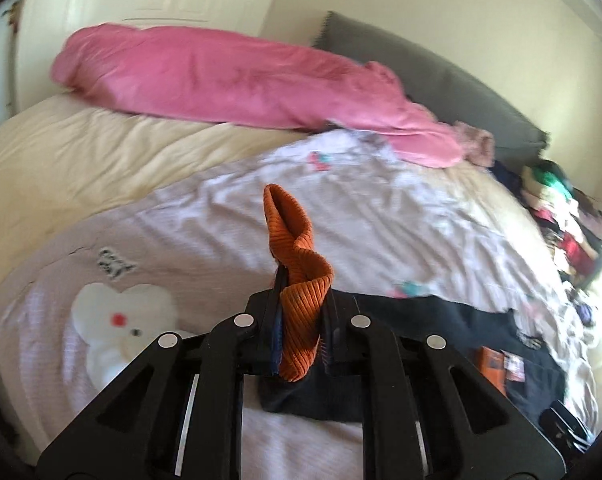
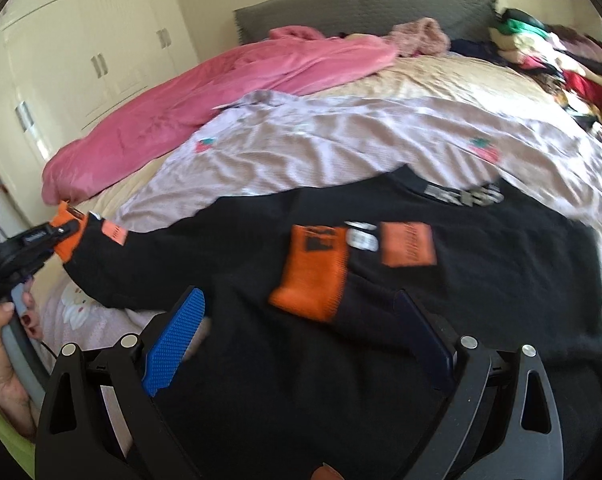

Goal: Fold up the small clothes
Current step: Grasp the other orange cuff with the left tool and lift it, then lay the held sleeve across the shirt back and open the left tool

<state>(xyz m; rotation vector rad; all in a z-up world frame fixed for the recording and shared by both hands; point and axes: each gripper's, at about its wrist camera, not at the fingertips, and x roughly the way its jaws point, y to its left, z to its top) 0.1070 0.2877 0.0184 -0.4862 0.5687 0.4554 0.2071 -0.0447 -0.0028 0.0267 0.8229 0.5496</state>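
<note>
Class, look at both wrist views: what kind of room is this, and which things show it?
Most likely a bedroom: a bed with a grey headboard, a pink blanket heaped on it, and white wardrobe doors behind.

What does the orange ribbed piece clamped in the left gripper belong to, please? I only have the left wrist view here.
Observer: It is the orange cuff of one sleeve of a black sweater spread on the bed; the left gripper is shut on it.
Operator: Thank you. Where is the other sleeve?
Observer: It lies folded across the sweater's front, its other orange cuff resting on the black fabric.
Operator: And is the right gripper holding anything?
Observer: No, the right gripper is open above the sweater, with that folded sleeve between its fingers.
</note>
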